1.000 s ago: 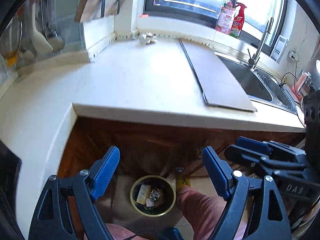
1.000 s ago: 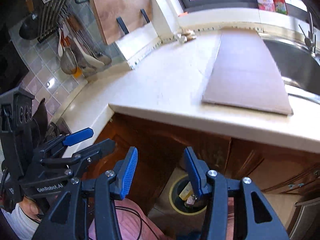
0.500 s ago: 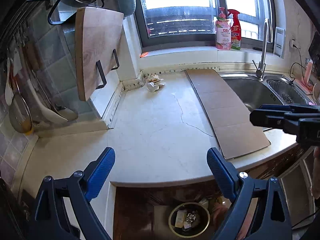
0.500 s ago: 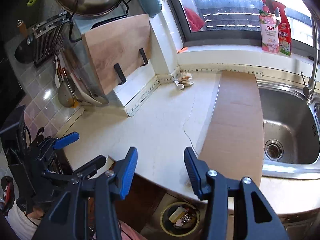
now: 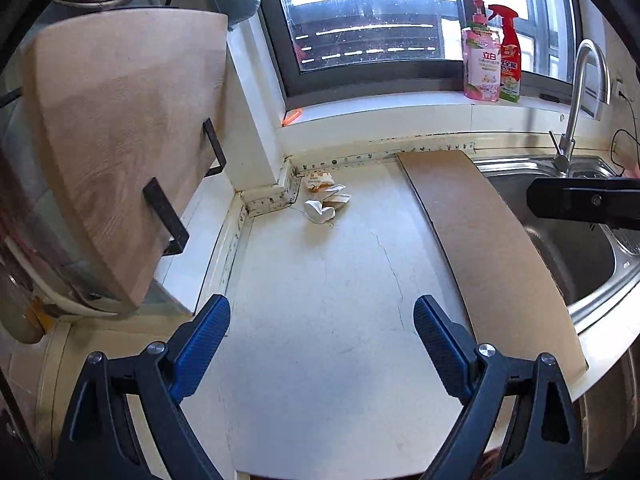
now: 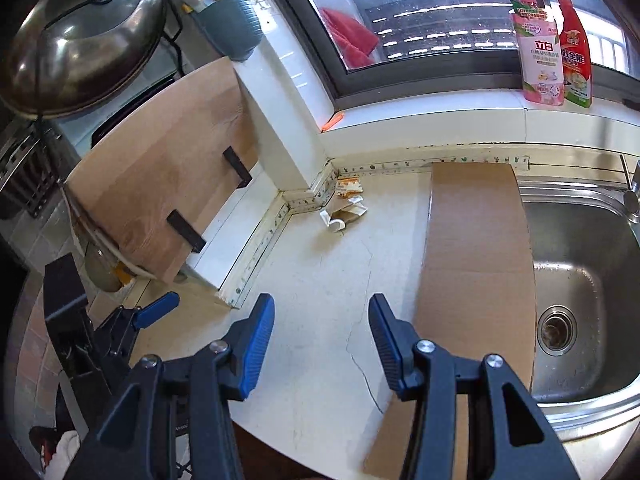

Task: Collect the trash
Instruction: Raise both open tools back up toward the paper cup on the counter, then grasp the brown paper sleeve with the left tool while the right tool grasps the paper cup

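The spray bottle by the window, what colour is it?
Red spray bottle, with a green bottom; clearest in the right wrist view.

Two bottles (image 6: 540,40) (image 6: 576,40), one board (image 6: 156,216), one cardboard sheet (image 6: 476,256), one lid (image 6: 80,36) and two grippers (image 5: 322,344) (image 6: 322,340) are being counted.

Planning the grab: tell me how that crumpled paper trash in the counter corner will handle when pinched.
The crumpled wrappers look thin and creased, so probably light and floppy, crushing under the jaws. They lie as separate loose pieces, so one pinch may leave some behind. On the smooth countertop they would likely slide if nudged.
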The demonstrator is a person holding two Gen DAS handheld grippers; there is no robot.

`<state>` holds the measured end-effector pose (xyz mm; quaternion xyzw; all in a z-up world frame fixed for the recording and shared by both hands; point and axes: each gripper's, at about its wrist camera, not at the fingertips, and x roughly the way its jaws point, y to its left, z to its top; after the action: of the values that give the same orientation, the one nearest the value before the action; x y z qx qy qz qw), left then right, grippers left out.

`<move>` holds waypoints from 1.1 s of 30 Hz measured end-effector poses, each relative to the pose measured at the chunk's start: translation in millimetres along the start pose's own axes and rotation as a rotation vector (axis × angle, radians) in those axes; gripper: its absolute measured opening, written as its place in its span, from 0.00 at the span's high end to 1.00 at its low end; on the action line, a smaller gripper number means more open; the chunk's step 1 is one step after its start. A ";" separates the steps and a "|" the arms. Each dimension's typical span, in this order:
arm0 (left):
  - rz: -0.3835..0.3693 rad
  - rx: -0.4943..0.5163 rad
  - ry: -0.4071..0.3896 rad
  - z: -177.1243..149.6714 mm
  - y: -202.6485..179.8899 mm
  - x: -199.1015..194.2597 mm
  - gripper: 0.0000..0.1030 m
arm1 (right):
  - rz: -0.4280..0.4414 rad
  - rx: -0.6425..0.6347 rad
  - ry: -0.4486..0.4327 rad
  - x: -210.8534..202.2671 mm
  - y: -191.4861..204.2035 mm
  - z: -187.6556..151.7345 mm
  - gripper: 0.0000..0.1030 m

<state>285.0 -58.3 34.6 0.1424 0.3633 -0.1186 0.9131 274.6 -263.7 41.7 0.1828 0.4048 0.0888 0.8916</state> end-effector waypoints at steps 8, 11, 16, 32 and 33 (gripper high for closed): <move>-0.072 -0.087 0.054 47.0 28.3 114.4 0.11 | 0.017 0.111 0.027 88.1 -37.5 76.0 0.47; -0.093 -0.086 0.087 56.6 32.3 161.8 0.11 | 0.026 0.108 0.067 136.5 -50.5 100.7 0.47; -0.158 -0.103 0.129 74.6 42.3 231.2 0.11 | 0.041 0.127 0.140 209.9 -74.1 124.0 0.47; -0.349 -0.103 0.273 108.1 41.8 325.9 0.14 | 0.070 0.165 0.208 287.3 -92.8 155.9 0.39; -0.358 -0.115 0.278 108.2 42.4 330.1 0.23 | 0.072 0.162 0.213 292.7 -91.1 158.5 0.38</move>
<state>600.4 -93.6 -112.9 0.0386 0.5111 -0.2368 0.8253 587.3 -297.9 -100.3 0.2582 0.4960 0.1064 0.8222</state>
